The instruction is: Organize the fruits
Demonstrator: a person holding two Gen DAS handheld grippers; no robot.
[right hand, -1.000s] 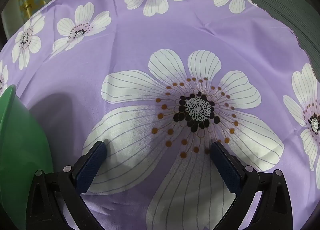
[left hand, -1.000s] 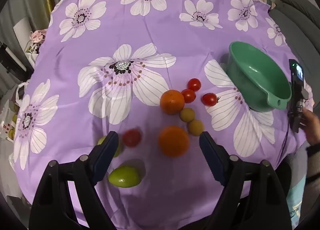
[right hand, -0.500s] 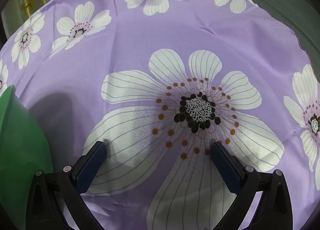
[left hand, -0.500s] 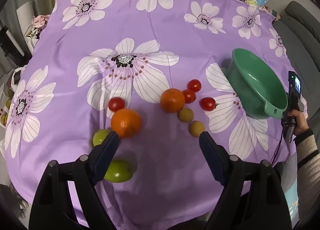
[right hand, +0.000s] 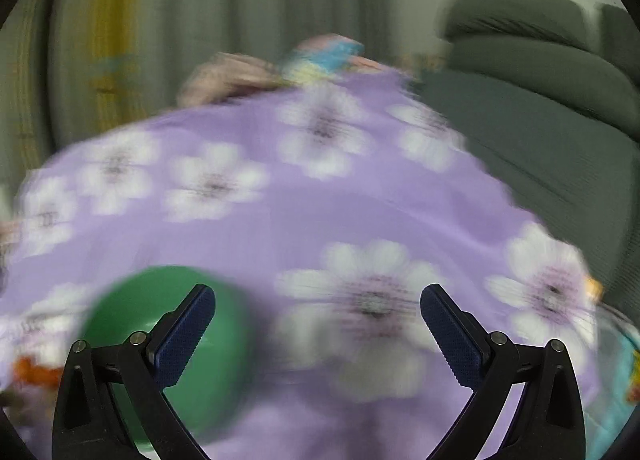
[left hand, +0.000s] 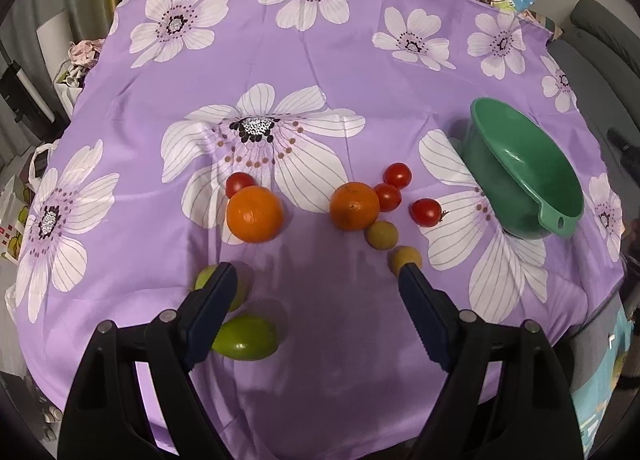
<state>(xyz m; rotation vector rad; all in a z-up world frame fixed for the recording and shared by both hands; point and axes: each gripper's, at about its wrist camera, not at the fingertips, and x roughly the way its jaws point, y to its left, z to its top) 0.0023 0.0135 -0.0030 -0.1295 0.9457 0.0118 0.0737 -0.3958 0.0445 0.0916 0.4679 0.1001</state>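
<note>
The left gripper [left hand: 316,274] is hanging above the near edge of the table with its jaws spread wide and nothing between them. Just past its left finger two green fruits are lying, one [left hand: 245,338] near the table's edge and one [left hand: 218,287] partly hidden behind the fingertip. A small yellowish fruit [left hand: 405,258] is sitting right at the tip of the right finger, with a second one [left hand: 381,234] just beyond. Farther out two oranges are resting: one [left hand: 254,213] ahead and to the left, touching a tomato [left hand: 239,183], and one [left hand: 354,205] straight ahead, beside three more tomatoes [left hand: 397,175] [left hand: 388,196] [left hand: 426,212]. The green bowl [left hand: 524,167] is standing well to the right, empty.

The oranges are looking firm and round, likely to roll, so a grip across the middle would suit them. The tomatoes are looking smooth and soft, and are probably calling for a light squeeze.

The right gripper [right hand: 318,302] is also gaping empty. Its view is blurred, with the bowl [right hand: 168,300] showing behind its left finger over the purple cloth [right hand: 320,199].
</note>
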